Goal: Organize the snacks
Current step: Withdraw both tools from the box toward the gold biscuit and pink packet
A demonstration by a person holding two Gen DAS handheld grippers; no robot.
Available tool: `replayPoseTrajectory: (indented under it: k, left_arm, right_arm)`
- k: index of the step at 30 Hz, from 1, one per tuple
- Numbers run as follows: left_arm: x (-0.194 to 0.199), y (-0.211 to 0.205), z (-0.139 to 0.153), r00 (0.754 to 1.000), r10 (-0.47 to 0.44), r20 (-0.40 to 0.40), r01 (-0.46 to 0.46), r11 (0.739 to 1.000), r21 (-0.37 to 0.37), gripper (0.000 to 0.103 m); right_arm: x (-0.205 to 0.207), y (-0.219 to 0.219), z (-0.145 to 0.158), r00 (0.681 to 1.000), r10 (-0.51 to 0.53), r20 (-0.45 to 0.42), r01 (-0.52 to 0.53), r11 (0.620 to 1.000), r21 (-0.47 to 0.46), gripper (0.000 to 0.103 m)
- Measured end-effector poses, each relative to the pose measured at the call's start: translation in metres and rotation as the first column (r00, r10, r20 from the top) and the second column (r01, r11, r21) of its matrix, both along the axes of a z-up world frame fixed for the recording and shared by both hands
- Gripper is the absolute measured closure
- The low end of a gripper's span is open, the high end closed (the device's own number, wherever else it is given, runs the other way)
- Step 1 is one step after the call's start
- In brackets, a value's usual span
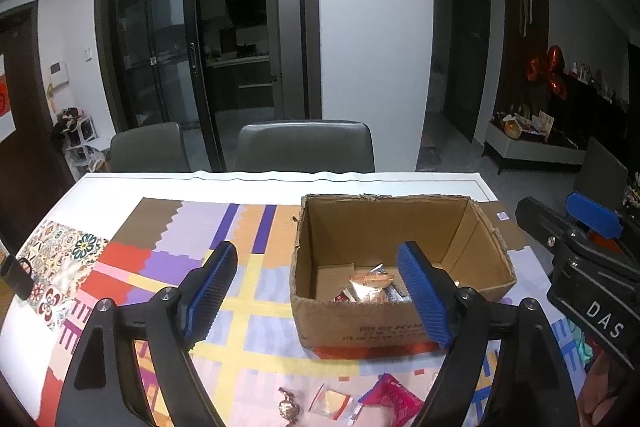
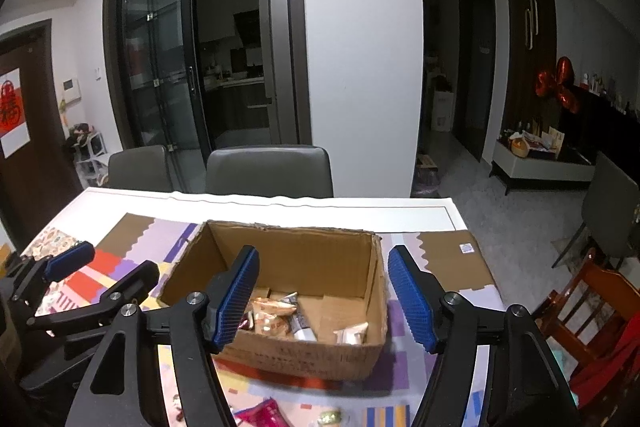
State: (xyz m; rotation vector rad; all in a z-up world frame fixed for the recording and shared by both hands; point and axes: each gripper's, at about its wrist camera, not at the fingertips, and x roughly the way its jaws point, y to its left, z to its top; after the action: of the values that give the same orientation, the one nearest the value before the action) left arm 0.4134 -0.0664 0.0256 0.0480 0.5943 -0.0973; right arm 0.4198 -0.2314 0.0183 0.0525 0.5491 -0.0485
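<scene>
A plain brown cardboard box (image 1: 400, 323) stood on a tablecloth (image 1: 248, 307) patterned in yellow, lilac, red and orange blocks, a bright pink snack packet (image 1: 394, 399) lay before it, and both black grippers wore ribbed blue pads (image 2: 236, 297).

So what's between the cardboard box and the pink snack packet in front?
Only bare patterned tablecloth between the cardboard box and pink snack packet, clearest in the left wrist view.
</scene>
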Motion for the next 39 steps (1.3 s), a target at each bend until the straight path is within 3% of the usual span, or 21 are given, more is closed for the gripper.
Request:
replayPoseTrajectory:
  k: [17,22,39]
  left_arm:
    - [-0.054,0.008,0.017,0.999,0.027,0.043,-0.028,1.0,0.012,0.014]
    - [-0.067,0.012,0.019,0.998,0.032,0.05,-0.033,0.999,0.009,0.014]
    - [-0.105,0.031,0.011,0.995,0.076,0.061,-0.077,0.997,0.009,0.009]
  right_arm:
    - [-0.048,0.005,0.015,0.999,0.023,0.025,-0.022,1.0,-0.013,0.035]
    - [-0.061,0.006,0.016,0.999,0.026,0.036,-0.025,1.0,-0.018,0.028]
    - [-0.088,0.023,0.009,0.996,0.088,0.03,-0.087,0.995,-0.041,0.02]
